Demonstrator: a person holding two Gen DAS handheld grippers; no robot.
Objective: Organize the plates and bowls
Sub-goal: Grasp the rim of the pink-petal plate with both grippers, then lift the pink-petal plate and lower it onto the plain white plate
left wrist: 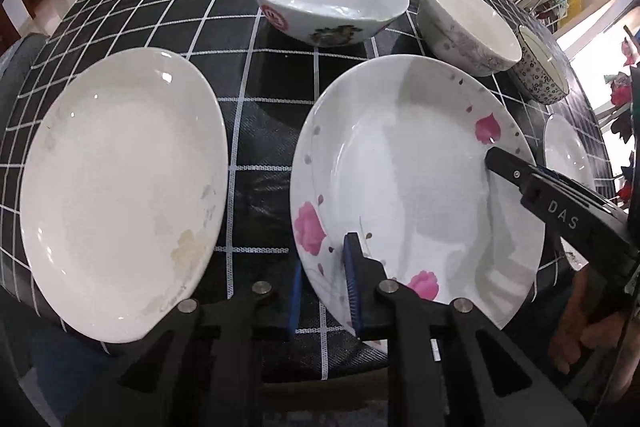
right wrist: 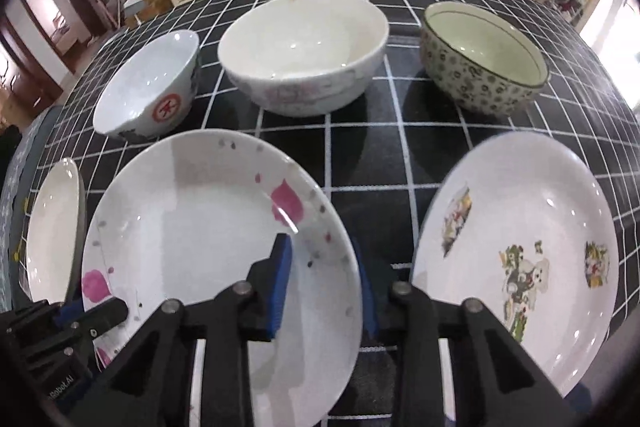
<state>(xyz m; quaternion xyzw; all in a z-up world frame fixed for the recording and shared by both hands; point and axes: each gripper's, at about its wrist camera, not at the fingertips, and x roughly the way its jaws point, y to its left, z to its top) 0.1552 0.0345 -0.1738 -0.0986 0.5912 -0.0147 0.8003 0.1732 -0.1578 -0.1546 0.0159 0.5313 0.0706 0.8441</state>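
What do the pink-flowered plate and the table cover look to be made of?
The pink-flowered plate looks like glazed ceramic or porcelain: glossy white, with sharp light reflections and printed flowers. Melamine can't be ruled out. The table cover looks like coated woven fabric or vinyl: fine weave texture, dull sheen, printed white grid.

A round white ceramic plate with pink flowers sits between two others on the table: a plain white glossy plate to its left and a white plate printed with green-and-yellow pictures to its right. Behind them three bowls stand upright in a row: a flared white bowl with a red round emblem, a wide white bowl with faint pink markings, and a cream-lined bowl with a dark speckled outside. The flowered plate may be slightly raised.
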